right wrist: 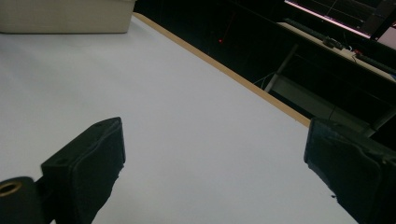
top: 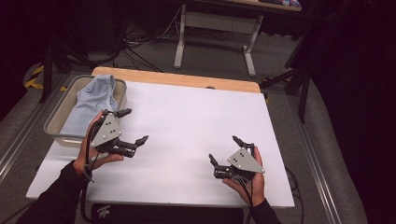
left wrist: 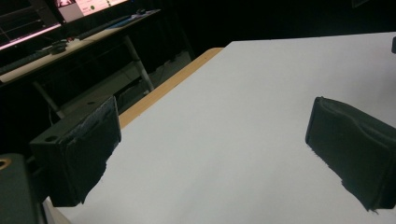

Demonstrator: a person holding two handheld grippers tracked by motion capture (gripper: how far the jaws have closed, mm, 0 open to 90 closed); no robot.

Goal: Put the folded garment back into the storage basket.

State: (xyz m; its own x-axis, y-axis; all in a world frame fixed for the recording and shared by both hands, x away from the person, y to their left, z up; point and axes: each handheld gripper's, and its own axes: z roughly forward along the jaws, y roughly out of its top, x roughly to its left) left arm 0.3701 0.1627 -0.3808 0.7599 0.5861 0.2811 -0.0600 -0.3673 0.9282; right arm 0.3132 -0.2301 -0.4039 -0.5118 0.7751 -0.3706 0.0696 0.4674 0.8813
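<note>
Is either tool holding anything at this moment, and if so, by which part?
Nothing is held. The left tool and right tool both stand open over the white table; the light blue cloth lies in the bin.

We list the table (top: 187, 116): a smooth, matt white top with a strip of bare pale wood along its far edge. We list the bin (top: 55, 122): grey-beige plastic, dull in finish. In it, the garment (top: 93, 100): soft light-blue cloth, creased. We list the left gripper (top: 131, 126) and right gripper (top: 224, 149): matt black bodies, each topped by a flat grey plate, with jaw pads that look rough and frayed at the edges.
</note>
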